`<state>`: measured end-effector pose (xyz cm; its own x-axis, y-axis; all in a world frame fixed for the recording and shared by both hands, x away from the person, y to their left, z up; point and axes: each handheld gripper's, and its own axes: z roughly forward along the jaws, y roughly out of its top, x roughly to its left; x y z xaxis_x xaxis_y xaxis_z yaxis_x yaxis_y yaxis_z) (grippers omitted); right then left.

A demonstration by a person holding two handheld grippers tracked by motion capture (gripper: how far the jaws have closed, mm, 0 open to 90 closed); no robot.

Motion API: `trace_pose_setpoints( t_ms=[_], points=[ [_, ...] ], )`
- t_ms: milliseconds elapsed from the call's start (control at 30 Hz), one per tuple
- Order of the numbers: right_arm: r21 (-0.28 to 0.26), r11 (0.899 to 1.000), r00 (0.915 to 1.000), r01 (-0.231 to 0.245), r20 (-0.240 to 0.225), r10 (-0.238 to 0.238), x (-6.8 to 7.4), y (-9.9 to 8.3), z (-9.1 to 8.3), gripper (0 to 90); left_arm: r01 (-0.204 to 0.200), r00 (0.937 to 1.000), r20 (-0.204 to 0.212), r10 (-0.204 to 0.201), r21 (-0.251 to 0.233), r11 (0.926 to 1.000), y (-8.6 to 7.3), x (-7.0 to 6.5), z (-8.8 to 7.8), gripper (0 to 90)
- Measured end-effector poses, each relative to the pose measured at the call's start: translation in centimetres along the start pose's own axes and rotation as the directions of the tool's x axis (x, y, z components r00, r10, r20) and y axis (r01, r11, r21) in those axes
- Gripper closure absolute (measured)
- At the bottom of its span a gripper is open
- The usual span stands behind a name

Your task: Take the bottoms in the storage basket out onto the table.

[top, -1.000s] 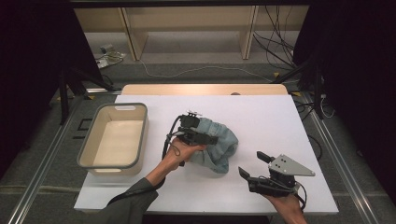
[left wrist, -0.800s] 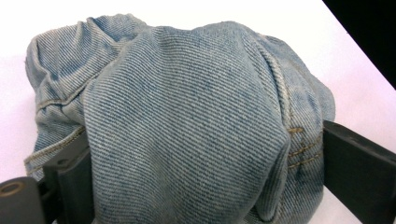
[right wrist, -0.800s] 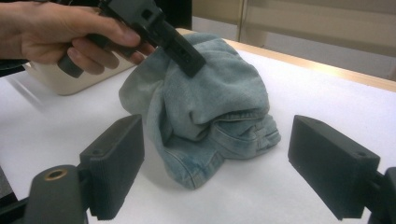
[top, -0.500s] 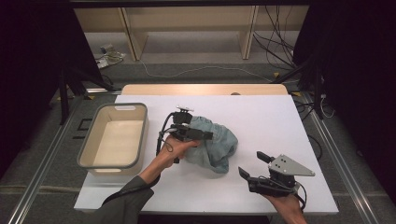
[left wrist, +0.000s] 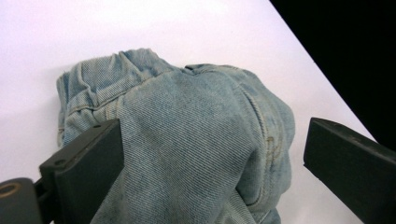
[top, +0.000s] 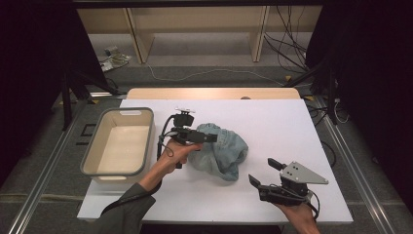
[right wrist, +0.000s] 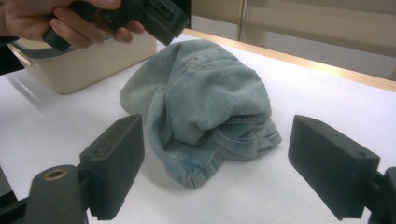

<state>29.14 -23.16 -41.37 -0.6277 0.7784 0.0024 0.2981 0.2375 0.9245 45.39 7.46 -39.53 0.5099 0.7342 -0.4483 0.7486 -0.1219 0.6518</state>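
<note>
L gripper [top: 204, 137] jaws open over crumpled jeans [top: 221, 152] on desk [top: 292, 126]; R gripper [top: 263, 173] jaws open, apart from jeans.

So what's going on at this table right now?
A person holds a gripper in each hand over a white table. The left gripper hovers open above a crumpled pile of denim, not gripping it. The right gripper waits open, short of the denim. A beige bin sits at the left, empty.

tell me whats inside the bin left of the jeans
The bin shows a bare cream floor, with nothing lying in it. Its near wall hides a strip of floor along that side.
</note>
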Motion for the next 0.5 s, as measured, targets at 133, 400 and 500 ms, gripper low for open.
trace_pose_setpoints(
  t_ms=[133,400,500],
  points=[
    [0.001,1.0,1.0,-0.001,0.0,0.001,0.02,0.01,0.0,19.5,0.001,1.0,-0.002,-0.001,-0.006,1.0,-0.03,0.26,-0.35,4.5],
    [-0.001,1.0,1.0,-0.001,0.001,0.001,0.01,0.01,-0.01,19.5,-0.008,0.9998,0.02,0.008,-0.002,1.0,-0.44,0.84,-0.58,5.1],
    [0.0,1.0,1.0,0.001,0.0,-0.001,0.0,0.01,-0.01,19.5,-0.009,0.9996,0.029,0.009,-0.008,0.9999,-0.56,0.9,-0.66,5.3]
  ],
)
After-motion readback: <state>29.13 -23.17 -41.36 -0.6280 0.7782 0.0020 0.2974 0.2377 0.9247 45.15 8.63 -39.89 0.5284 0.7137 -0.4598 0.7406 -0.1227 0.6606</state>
